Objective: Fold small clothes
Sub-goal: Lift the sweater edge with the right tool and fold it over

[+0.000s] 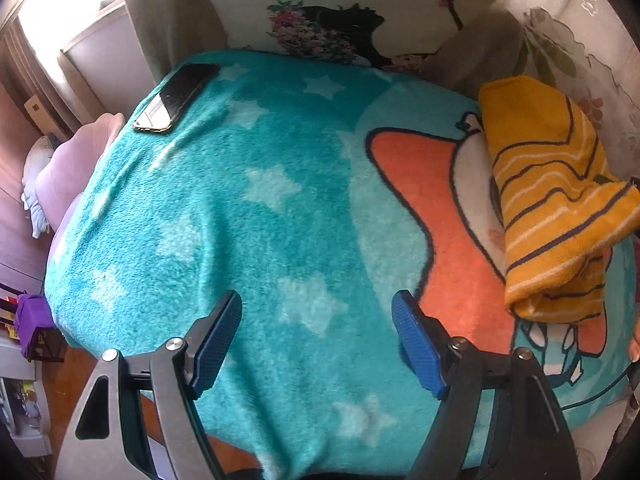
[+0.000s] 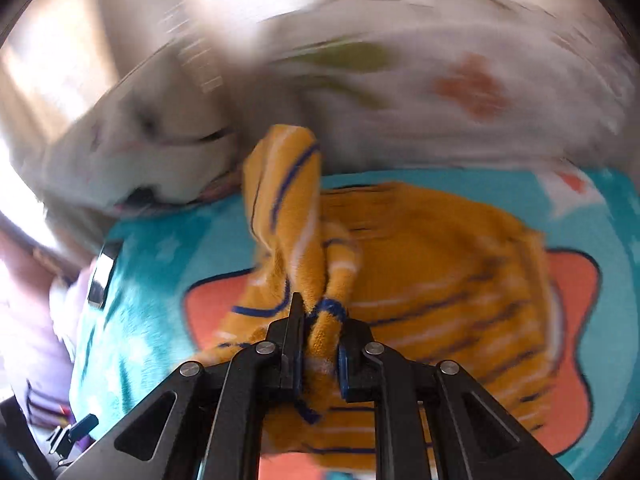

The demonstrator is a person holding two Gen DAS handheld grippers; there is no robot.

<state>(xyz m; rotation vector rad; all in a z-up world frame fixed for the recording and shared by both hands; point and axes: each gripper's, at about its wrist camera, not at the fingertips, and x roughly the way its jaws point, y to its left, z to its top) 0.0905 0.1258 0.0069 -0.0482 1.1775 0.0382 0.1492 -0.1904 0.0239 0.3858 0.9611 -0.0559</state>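
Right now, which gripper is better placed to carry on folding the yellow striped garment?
Right. The right gripper is shut on the yellow striped garment, a bunched fold pinched between its fingers. The left gripper hangs open over the teal blanket, apart from the garment.

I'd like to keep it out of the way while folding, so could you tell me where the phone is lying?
In the left wrist view the phone lies at the far left corner of the teal blanket, well apart from the yellow striped garment.
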